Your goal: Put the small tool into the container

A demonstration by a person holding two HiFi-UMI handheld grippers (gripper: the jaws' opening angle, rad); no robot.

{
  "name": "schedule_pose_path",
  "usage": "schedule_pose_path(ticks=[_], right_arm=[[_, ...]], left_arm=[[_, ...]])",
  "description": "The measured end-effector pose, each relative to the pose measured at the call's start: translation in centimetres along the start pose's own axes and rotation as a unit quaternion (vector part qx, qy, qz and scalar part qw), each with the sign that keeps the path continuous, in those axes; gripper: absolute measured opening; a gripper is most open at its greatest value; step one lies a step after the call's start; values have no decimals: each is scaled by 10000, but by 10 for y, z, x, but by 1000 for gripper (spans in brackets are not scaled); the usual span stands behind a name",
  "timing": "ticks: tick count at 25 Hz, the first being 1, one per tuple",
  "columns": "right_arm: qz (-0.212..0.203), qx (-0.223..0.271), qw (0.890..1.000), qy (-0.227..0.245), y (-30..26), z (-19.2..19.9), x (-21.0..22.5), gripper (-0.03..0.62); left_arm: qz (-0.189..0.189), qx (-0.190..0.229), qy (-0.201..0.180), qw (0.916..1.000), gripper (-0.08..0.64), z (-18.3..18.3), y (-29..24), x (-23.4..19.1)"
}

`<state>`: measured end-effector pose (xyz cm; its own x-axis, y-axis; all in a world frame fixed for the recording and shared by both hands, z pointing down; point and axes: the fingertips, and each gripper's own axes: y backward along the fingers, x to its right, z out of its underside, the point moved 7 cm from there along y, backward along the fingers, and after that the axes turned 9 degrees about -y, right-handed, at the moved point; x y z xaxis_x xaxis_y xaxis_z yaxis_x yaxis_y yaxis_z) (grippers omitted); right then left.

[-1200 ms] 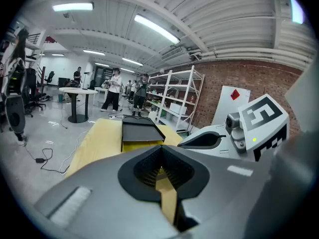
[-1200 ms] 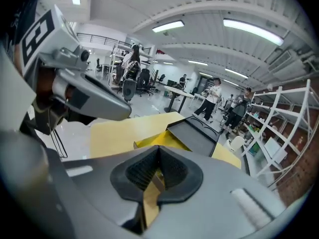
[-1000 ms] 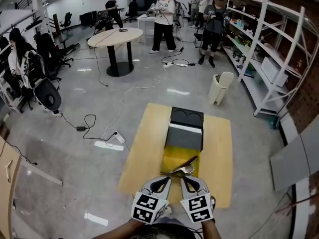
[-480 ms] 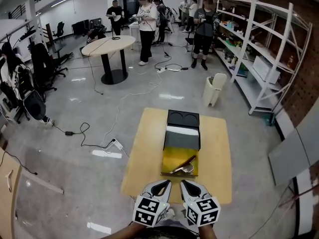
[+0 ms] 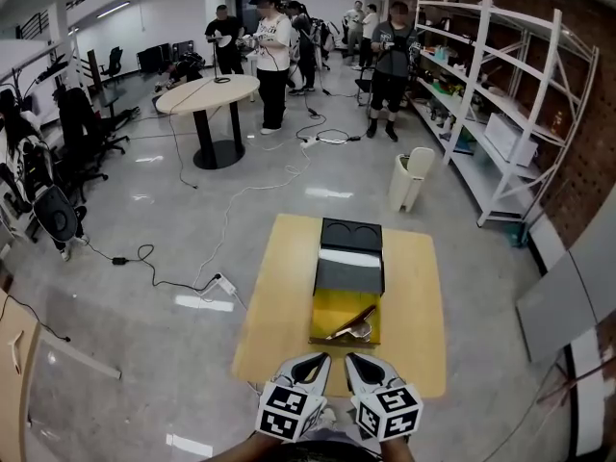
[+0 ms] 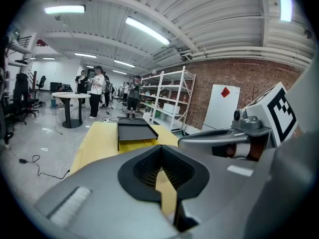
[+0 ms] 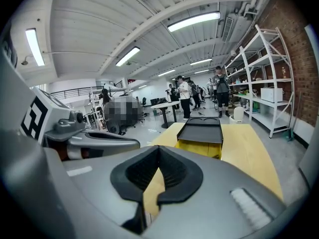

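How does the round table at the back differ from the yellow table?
The round table has a pale circular top on one dark central post; the yellow table has a rectangular top. The yellow table carries the container with the small tool lying in it; the round table shows no such box. Both stand on the grey floor.

Left gripper [image 5: 307, 365] and right gripper [image 5: 363, 366] sit side by side, close to the person's body, pointing forward and slightly down. Both have jaws closed together. Nothing is held in either.
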<state>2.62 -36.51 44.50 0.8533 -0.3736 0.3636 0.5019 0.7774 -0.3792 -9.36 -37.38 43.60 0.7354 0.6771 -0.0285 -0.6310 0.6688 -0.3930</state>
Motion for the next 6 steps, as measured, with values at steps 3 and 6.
schedule_pose_path(ticks=[3, 6], right_arm=[[-30, -24, 10000, -8, 6, -12, 15, 5], [-36, -29, 10000, -27, 7, -24, 19, 5]], left_arm=[[-14, -18, 15, 10000, 17, -13, -13, 9], [-32, -32, 19, 10000, 17, -25, -17, 8]])
